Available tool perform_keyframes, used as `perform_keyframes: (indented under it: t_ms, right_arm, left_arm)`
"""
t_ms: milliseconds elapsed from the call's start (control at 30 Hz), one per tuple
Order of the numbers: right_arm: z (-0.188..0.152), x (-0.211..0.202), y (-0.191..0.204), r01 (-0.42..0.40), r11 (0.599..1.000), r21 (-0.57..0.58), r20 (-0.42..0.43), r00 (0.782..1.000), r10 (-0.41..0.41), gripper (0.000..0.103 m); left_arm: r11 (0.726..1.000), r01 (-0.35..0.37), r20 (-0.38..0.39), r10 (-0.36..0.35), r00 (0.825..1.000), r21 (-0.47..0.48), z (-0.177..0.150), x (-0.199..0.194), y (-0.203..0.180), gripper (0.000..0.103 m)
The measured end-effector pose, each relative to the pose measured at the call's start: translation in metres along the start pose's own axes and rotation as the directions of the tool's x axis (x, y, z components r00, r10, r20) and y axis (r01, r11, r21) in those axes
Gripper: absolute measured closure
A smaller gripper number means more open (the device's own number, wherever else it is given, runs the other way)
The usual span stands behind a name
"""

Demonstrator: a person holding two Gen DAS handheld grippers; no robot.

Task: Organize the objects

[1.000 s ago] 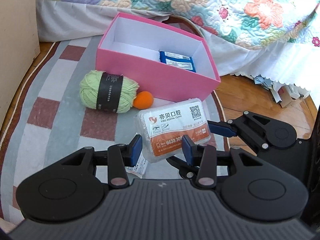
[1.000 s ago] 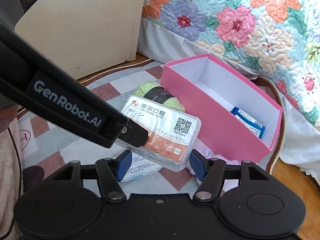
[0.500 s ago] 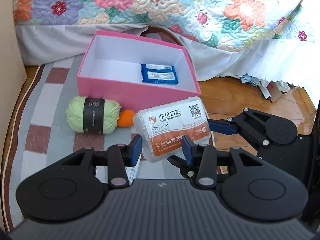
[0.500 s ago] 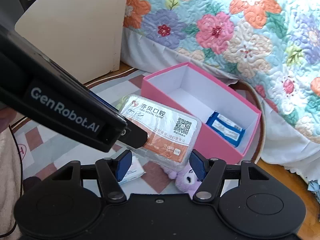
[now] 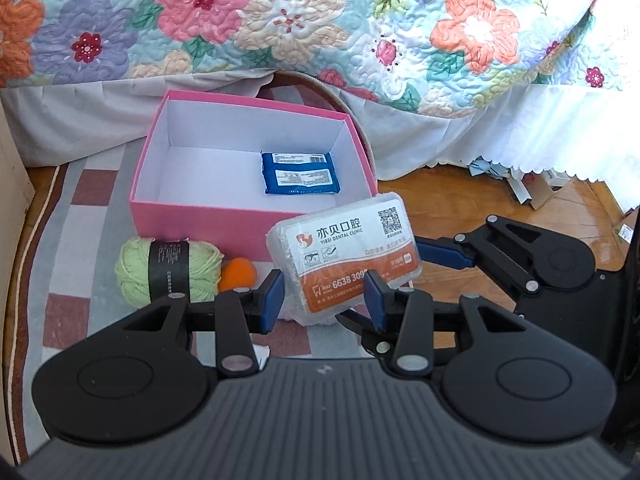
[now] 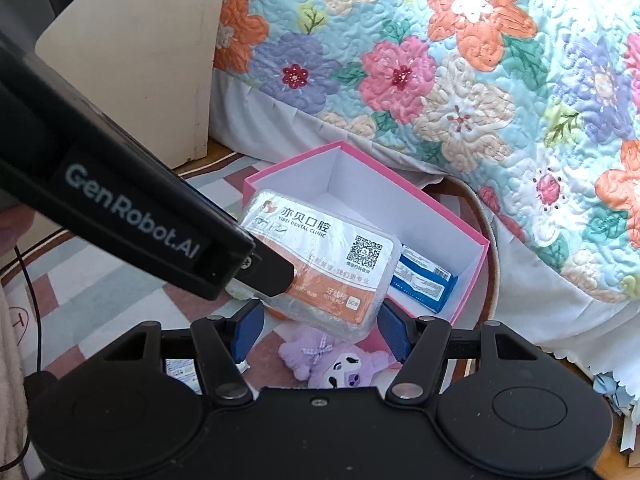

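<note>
A clear plastic dental-clinic box with a white and orange label (image 5: 346,258) is held in the air in front of the pink box (image 5: 208,216). Both grippers close on it: my left gripper (image 5: 324,298) holds its near end, and my right gripper (image 6: 318,326) holds it too (image 6: 320,268). The pink box (image 6: 472,256) is open with white walls. A blue packet (image 5: 300,174) lies inside it, also in the right wrist view (image 6: 420,284). The held box hangs at the pink box's near right corner.
A green yarn ball (image 5: 168,270) and an orange ball (image 5: 238,274) lie on the checked rug against the pink box. A purple plush toy (image 6: 340,364) lies on the rug below the held box. A flowered quilt (image 5: 320,20) hangs behind. A cream cabinet (image 6: 132,52) stands left.
Both grippers have lifted the dental box higher and moved it toward the pink box; the view now looks down into the box. The grip on it is unchanged.
</note>
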State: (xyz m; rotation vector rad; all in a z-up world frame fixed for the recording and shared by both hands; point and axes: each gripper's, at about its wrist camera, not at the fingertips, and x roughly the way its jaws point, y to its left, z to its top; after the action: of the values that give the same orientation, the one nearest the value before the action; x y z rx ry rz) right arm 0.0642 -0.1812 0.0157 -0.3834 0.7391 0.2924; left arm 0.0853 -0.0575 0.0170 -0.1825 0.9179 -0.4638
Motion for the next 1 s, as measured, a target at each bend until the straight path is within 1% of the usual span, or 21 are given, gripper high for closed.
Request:
perform_keyframes:
  t_ms: [300, 500, 600, 700, 833, 1000]
  right_arm:
    - [0.012, 0.012, -0.020, 0.025, 0.999, 0.028, -0.007, 1.000, -0.025, 0.035]
    - [0.022, 0.026, -0.041, 0.044, 0.998, 0.035, -0.015, 0.999, -0.044, 0.035]
    - [0.027, 0.036, -0.052, 0.044, 0.998, 0.044, -0.023, 0.999, -0.043, 0.038]
    - [0.032, 0.049, -0.062, 0.040, 0.998, 0.044, -0.037, 0.999, -0.038, 0.040]
    - [0.041, 0.068, -0.079, 0.019, 0.997, 0.071, -0.066, 0.998, -0.014, 0.041]
    - [0.051, 0.099, -0.103, -0.011, 0.994, 0.107, -0.116, 0.993, 0.024, 0.042]
  left_arm:
    - [1.000, 0.012, -0.010, -0.012, 1.000, 0.029, 0.029, 0.020, -0.001, 0.060]
    - [0.999, 0.032, -0.012, -0.032, 0.999, 0.015, 0.053, 0.038, 0.002, 0.060]
    - [0.999, 0.035, -0.022, -0.034, 0.999, 0.013, 0.066, 0.050, 0.005, 0.060]
    - [0.999, 0.038, -0.035, -0.038, 0.999, -0.001, 0.078, 0.063, 0.011, 0.060]
    - [0.999, 0.042, -0.055, -0.043, 0.998, -0.020, 0.097, 0.084, 0.019, 0.060]
    - [0.998, 0.036, -0.107, -0.041, 0.993, -0.048, 0.118, 0.119, 0.027, 0.059]
